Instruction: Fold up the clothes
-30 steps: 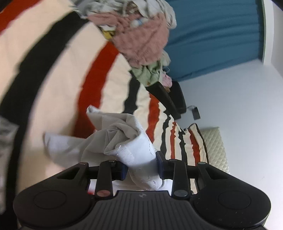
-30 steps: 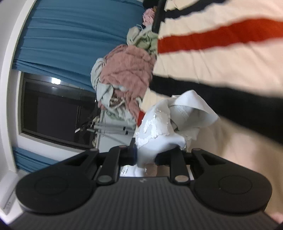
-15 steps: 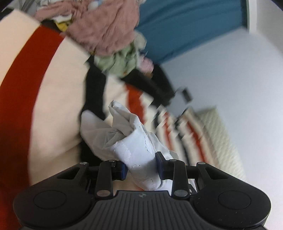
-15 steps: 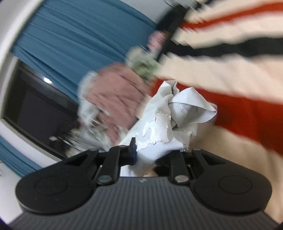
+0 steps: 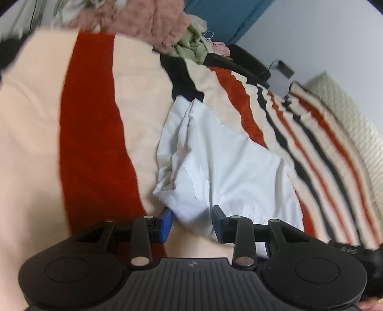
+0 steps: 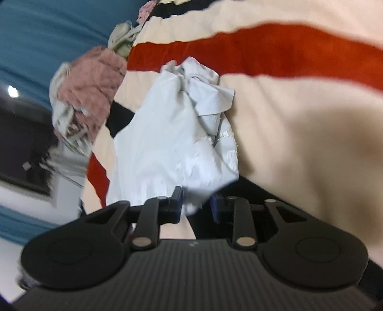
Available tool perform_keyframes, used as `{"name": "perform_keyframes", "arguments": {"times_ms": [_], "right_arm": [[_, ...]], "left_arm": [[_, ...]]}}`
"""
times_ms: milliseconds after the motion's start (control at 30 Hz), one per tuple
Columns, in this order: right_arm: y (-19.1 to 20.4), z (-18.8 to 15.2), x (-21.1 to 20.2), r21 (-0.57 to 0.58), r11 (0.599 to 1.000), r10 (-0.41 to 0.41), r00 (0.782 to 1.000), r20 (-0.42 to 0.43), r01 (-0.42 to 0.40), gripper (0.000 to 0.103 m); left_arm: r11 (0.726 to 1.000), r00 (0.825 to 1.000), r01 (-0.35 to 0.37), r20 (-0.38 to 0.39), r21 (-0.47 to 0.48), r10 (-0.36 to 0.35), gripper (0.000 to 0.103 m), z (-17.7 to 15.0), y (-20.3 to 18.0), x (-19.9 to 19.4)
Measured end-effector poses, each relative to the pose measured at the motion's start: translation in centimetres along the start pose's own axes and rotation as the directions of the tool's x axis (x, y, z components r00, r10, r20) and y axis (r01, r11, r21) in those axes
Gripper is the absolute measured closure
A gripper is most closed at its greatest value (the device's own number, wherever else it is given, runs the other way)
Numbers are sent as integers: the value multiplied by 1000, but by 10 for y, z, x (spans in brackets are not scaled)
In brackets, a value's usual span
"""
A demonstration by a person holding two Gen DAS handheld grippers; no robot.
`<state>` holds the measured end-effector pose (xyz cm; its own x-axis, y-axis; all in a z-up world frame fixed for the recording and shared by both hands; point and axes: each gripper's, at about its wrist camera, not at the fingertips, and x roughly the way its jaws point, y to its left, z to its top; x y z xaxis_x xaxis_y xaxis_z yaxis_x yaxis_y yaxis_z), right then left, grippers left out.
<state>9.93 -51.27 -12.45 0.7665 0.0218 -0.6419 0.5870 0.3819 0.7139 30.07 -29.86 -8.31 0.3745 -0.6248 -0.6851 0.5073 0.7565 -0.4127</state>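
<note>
Pale grey-white crumpled cotton garment (image 5: 222,167) lies spread on a cream blanket with red and black stripes (image 5: 91,134), its near edge reaching between the blue-padded fingers of both tools. Left gripper (image 5: 192,223) has its jaws parted, with the cloth's edge lying loosely in the gap, touching neither pad clearly; right gripper (image 6: 196,207) likewise stands with jaws apart, a bunched fold of the same garment (image 6: 172,143) hanging between them, though blur prevents confirming contact. Heap of unfolded laundry topped by a fuzzy pink item (image 5: 143,21) sits at the blanket's far edge, well apart from the garment, before a blue curtain (image 6: 47,36)
</note>
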Motion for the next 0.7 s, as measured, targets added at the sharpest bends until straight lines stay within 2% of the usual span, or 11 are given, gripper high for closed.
{"name": "perform_keyframes", "arguments": {"times_ms": [67,133,300,367,433,600,633,700], "right_arm": [[17,-7,-23,-70,997,-9,1000,15,10,75],[32,-13,-51,-137,991,-3,999,37,8,75],[76,-30,-125,-310,951,45,991,123,-5,75],[93,-38,-153,-375,927,75,984,162,-9,75],[106,-52,-183,-434,901,100,975,199,-3,75],[126,-83,-241,-533,846,155,952,264,10,75],[128,-90,-250,-553,833,163,947,277,18,72],[128,-104,-264,-584,811,188,936,297,23,51]], "left_arm": [[999,999,-13,30,50,12,66,-2,-15,-35],[995,998,-24,63,99,17,59,-5,-31,-71],[981,986,-46,164,188,15,54,-15,-80,-155],[973,979,-57,203,222,11,48,-19,-99,-188],[965,970,-71,243,252,8,36,-25,-116,-223],[946,942,-123,336,300,16,18,-58,-138,-301],[942,935,-135,354,307,19,15,-66,-141,-314],[933,920,-160,391,321,23,13,-82,-147,-341]]}}
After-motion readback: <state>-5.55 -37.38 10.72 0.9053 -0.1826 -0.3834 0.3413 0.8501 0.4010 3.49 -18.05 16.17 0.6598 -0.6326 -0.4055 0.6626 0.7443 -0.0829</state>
